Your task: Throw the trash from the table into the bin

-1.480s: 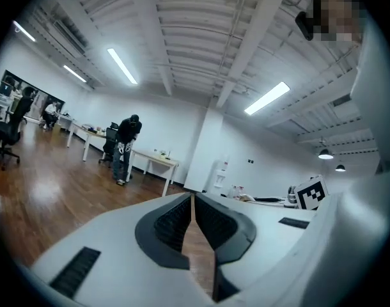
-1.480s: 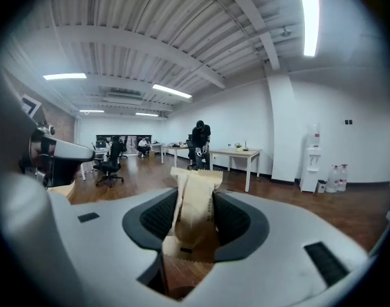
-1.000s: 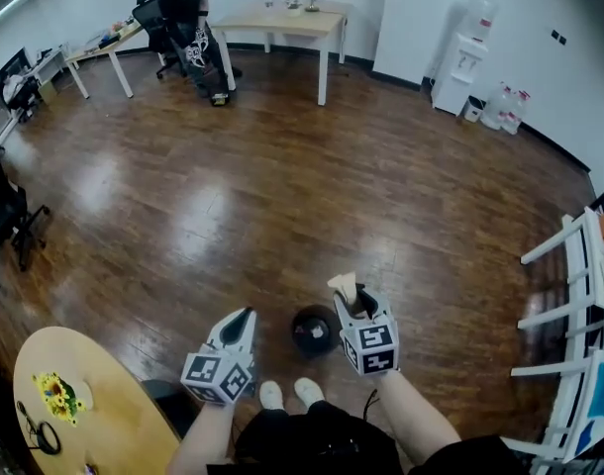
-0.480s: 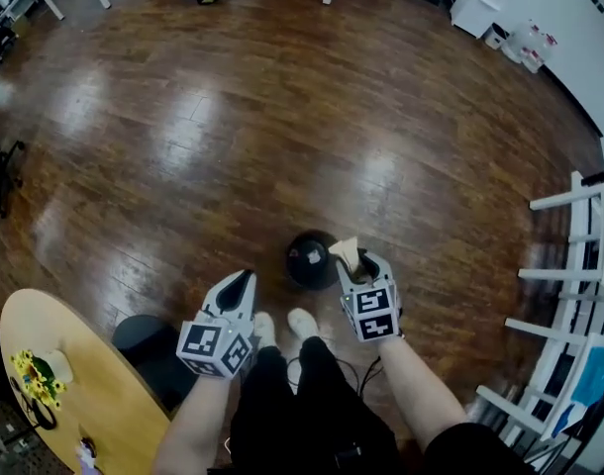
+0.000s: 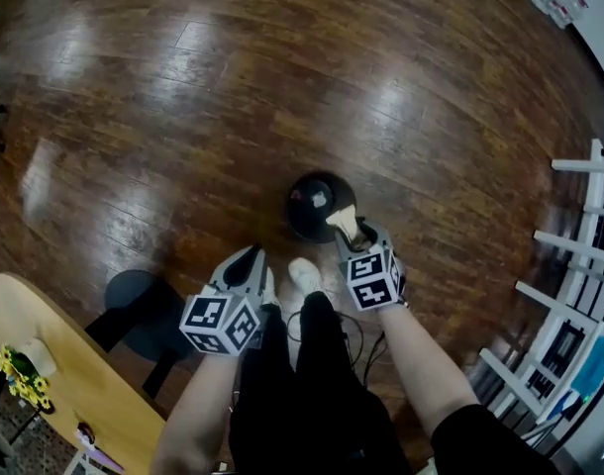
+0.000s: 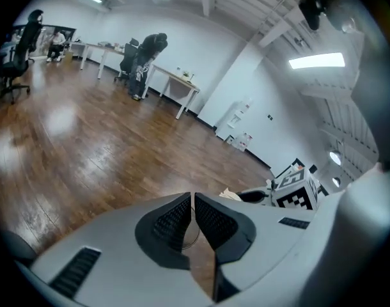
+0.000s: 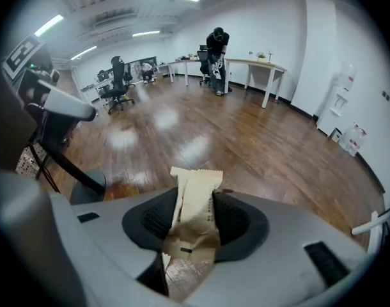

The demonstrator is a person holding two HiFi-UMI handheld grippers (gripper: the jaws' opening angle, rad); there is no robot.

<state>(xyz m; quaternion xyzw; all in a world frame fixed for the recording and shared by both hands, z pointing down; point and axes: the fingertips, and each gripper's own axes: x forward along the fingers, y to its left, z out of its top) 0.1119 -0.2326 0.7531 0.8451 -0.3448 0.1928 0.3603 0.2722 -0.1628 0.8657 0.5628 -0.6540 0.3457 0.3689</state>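
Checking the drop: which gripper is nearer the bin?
Right. The right gripper, shut on a wrapper, is at the bin's edge; the left gripper sits apart, lower left in the head view.

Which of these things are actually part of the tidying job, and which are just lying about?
Job: tan wrapper, right gripper holding it, black bin, round table.
Lying about: yellow flowers, white rack, far desk.
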